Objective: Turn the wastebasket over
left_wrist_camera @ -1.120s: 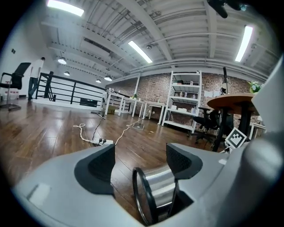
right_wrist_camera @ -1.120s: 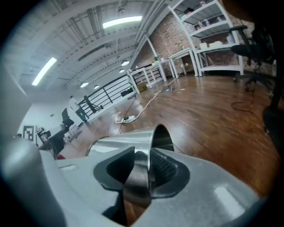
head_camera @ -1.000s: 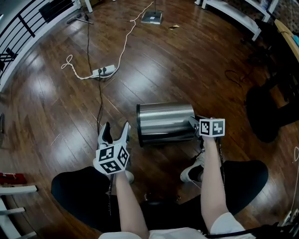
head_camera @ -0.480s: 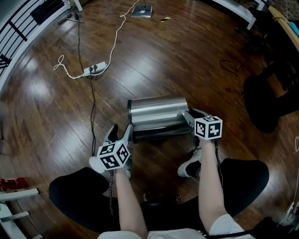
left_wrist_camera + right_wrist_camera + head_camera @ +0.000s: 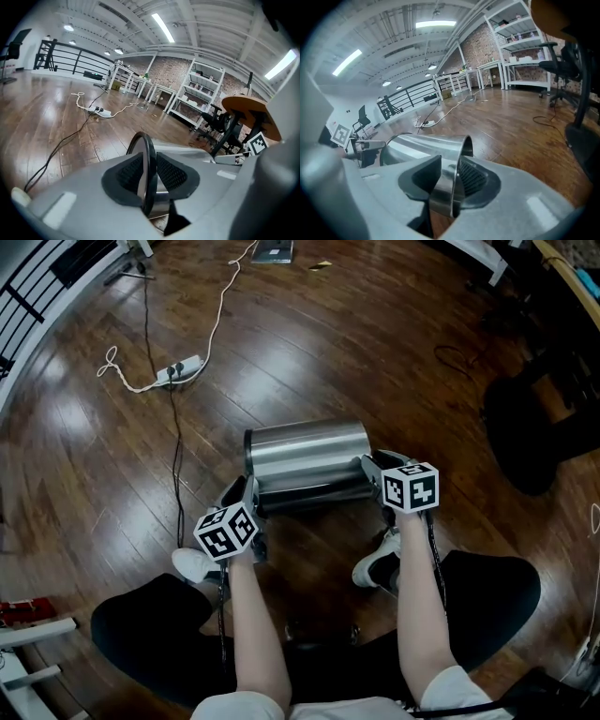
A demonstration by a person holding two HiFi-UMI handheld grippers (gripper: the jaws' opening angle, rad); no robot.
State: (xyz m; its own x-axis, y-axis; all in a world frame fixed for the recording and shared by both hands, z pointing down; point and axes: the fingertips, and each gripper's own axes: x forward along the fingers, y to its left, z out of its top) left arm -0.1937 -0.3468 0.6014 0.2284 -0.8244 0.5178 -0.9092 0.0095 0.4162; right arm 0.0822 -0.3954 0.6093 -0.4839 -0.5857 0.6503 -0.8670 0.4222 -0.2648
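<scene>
A shiny steel wastebasket (image 5: 305,451) lies on its side on the dark wood floor, just in front of the person's knees. Its black-rimmed end points left and its bare steel rim points right. My left gripper (image 5: 246,493) is at the left end. Its jaws have just been closing, and both pads press on the black rim (image 5: 149,161). At the right end my right gripper (image 5: 371,471) is shut on the thin steel wall (image 5: 449,187), one pad inside the mouth and one outside.
A white power strip (image 5: 178,367) with trailing cables lies on the floor to the far left. A black chair base (image 5: 525,432) stands at the right. The person's shoes (image 5: 192,563) sit close under the wastebasket. Shelving (image 5: 201,98) lines the far wall.
My left gripper has gone from open in the air down to the wastebasket's left end and closed on the black rim. The right gripper has kept its hold.
</scene>
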